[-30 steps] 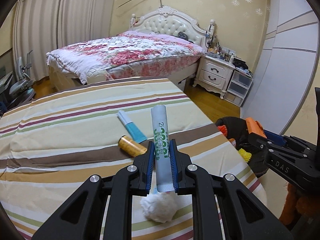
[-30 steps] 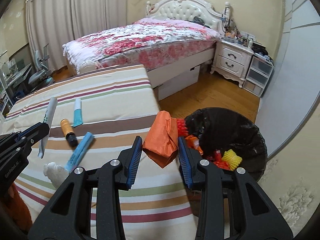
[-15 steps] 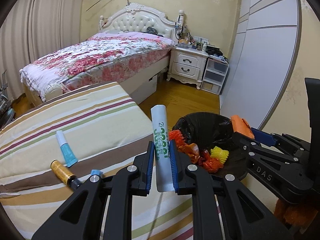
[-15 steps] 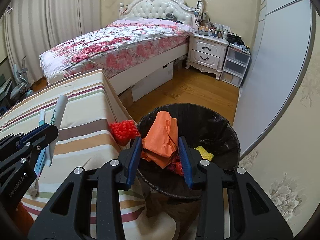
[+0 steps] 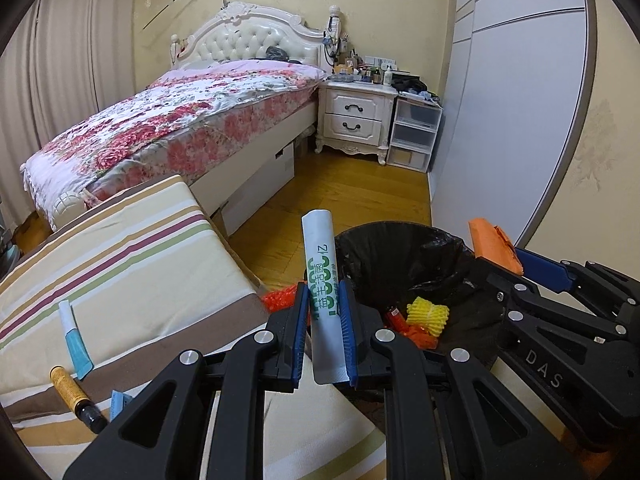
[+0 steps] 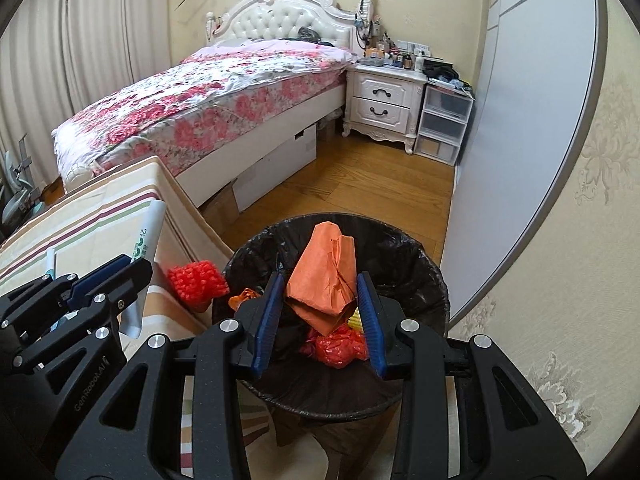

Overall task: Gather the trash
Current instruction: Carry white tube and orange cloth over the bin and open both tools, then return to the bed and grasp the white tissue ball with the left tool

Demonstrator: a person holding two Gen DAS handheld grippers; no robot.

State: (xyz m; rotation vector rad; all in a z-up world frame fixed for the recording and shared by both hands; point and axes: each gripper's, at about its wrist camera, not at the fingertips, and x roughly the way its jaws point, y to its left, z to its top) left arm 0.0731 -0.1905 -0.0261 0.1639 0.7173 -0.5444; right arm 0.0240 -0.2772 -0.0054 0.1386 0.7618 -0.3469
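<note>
Now the left gripper (image 5: 323,334) is clamped on a white tube (image 5: 322,292) with green print, which stands upright between its blue pads. Just ahead and to the right of it is the trash bin (image 5: 404,256) with a black bag. The right gripper (image 6: 320,312) is over this bin and its fingers seem a little apart around an orange paper piece (image 6: 326,276); I cannot tell if they press it. Left of the left gripper, a small blue tube (image 5: 74,340) and a yellow bottle (image 5: 74,392) lie on the striped cloth (image 5: 132,264).
</note>
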